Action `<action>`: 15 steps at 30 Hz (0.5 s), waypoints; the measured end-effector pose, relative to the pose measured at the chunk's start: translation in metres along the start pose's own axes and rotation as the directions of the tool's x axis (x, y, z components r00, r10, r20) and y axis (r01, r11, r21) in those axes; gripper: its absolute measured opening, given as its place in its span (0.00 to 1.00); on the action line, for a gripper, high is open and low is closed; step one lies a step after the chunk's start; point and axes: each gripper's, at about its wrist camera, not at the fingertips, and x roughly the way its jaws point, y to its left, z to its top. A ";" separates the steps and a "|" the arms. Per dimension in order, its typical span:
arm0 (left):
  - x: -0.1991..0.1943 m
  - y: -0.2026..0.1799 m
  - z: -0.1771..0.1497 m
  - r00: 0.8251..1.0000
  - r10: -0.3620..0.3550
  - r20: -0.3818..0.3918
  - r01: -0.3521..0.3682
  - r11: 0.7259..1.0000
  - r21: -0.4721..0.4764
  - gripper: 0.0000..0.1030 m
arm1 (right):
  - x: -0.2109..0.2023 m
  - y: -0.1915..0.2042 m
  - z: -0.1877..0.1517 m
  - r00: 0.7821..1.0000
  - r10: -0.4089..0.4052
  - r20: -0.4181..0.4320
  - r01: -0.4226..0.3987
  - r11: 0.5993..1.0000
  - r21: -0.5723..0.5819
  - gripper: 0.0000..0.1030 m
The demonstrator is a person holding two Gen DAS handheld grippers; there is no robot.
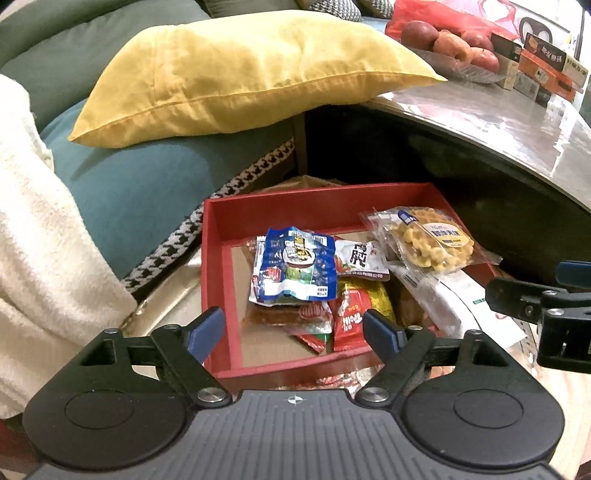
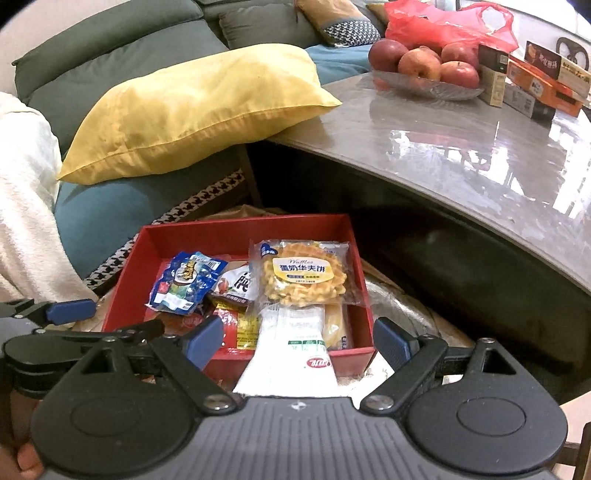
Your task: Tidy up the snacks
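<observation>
Snacks lie piled in a red box that sits low down, beside the couch and under the edge of the worktop.

Left tongs are spread wide and pinch nothing. They hang over the near edge of the red box. Just past their tips, at twelve o'clock, lies a blue packet on top of the pile. Beside it at one o'clock is a white packet with red on it. Small red and yellow packets lie under these.

Right tongs are spread wide too. A long white packet lies between the two sides, sticking out over the near wall of the box. I cannot tell if the tongs touch it. At twelve o'clock from them, a clear bag of yellow waffles rests on top of the white packet. The blue packet is at ten o'clock.

Farther out, a big yellow pillow lies on the green and blue couch, at eleven o'clock, with one corner resting on the worktop. A white fluffy blanket is at nine o'clock. On the shiny worktop, at one o'clock, a glass dish holds red apples. Behind them is a red plastic bag. Some flat boxes are stacked beside the dish.
</observation>
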 end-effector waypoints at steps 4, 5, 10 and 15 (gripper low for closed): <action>-0.003 0.001 -0.006 1.000 -0.005 -0.005 0.005 1.000 -0.005 0.85 | -0.003 0.003 -0.004 1.000 0.004 0.000 -0.004 1.000 -0.003 0.82; -0.004 0.001 -0.007 1.000 -0.005 -0.007 0.005 1.000 -0.008 0.85 | -0.004 0.003 -0.005 1.000 0.006 0.001 -0.006 1.000 -0.002 0.82; -0.010 0.002 -0.013 1.000 -0.014 -0.006 0.014 1.000 -0.014 0.85 | -0.010 0.003 -0.009 1.000 0.011 0.005 -0.011 1.000 0.003 0.82; -0.012 0.001 -0.016 1.000 -0.016 -0.007 0.016 1.000 -0.016 0.86 | -0.013 0.004 -0.013 1.000 0.010 0.002 -0.010 1.000 0.005 0.82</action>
